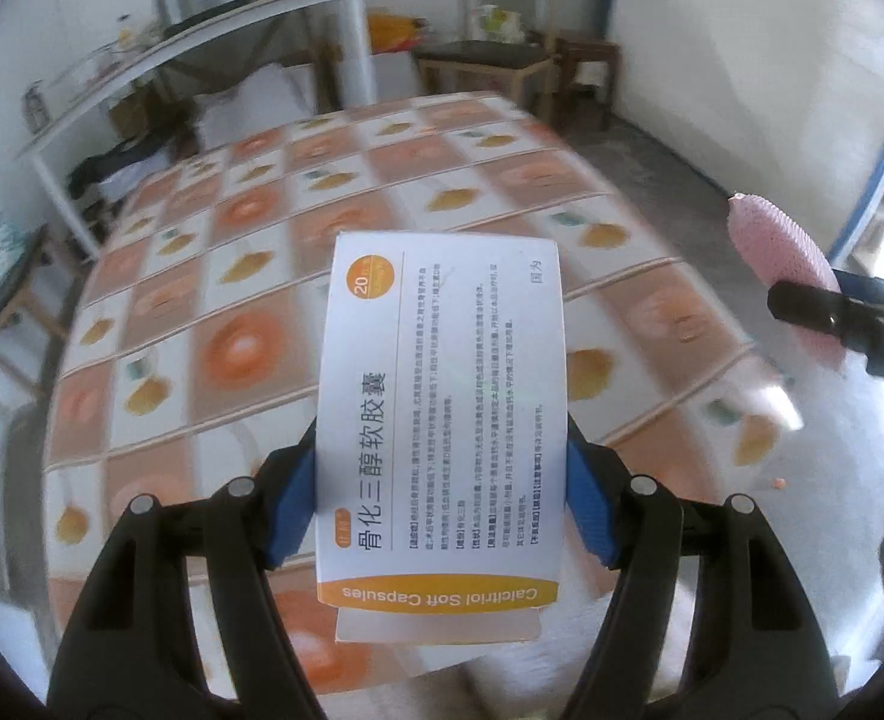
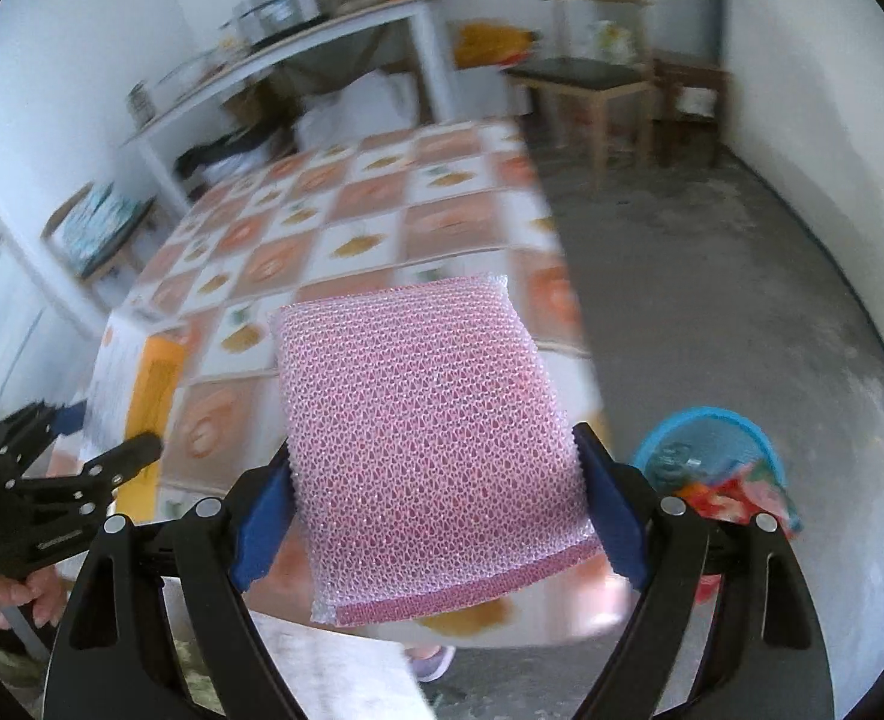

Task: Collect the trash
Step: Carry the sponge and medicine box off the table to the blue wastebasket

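My left gripper [image 1: 441, 492] is shut on a white and orange medicine box [image 1: 442, 402] labelled Calcitriol Soft Capsules, its blue pads pressed on both long sides. The box hangs above the table with the orange checked cloth [image 1: 250, 324]. My right gripper [image 2: 436, 510] is shut on a pink mesh scrubbing sponge [image 2: 424, 438], also held over the cloth [image 2: 346, 216]. The sponge [image 1: 778, 252] and the right gripper's finger [image 1: 826, 315] show at the right edge of the left wrist view. The box [image 2: 136, 396] and the left gripper's finger [image 2: 124, 456] show at the left of the right wrist view.
A blue waste basket [image 2: 718, 468] with colourful wrappers stands on the concrete floor right of the table. A white shelf table [image 2: 298, 54] with pots lines the back wall. Wooden chairs [image 2: 592, 90] stand at the back right. A person's hand [image 2: 4, 597] holds the left tool.
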Demonstrator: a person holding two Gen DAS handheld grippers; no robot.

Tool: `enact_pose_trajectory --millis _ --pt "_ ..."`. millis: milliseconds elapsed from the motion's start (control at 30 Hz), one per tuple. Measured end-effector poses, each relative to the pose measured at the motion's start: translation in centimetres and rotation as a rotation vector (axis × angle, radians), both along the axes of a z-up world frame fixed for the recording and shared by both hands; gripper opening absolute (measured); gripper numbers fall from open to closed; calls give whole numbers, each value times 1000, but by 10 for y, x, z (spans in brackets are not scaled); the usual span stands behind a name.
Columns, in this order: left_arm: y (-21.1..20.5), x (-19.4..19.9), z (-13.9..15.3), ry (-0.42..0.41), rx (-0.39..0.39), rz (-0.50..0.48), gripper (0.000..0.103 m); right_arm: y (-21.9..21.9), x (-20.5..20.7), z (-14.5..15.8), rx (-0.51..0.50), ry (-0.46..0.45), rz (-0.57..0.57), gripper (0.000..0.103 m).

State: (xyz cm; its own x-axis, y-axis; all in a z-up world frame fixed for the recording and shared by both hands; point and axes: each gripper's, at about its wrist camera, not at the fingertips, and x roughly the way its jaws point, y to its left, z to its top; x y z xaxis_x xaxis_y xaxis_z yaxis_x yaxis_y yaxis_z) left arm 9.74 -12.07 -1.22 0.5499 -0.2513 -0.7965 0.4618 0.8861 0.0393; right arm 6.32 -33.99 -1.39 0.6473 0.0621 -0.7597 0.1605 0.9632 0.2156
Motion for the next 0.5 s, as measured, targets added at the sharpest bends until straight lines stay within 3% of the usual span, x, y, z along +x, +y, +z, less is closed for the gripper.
enact_pose_trajectory --millis 200,300,400,500 --pt "-76 19 18 89 -125 -182 67 -102 -56 10 6 -25 -316 83" --pt "-124 30 19 145 -136 -269 67 -147 -92 0 47 -16 -465 83" --pt "-183 38 13 214 -131 -359 68 -178 -121 -23 100 11 -569 83" --pt "-252 44 -10 331 -98 -440 68 -196 -137 -61 164 71 -628 83"
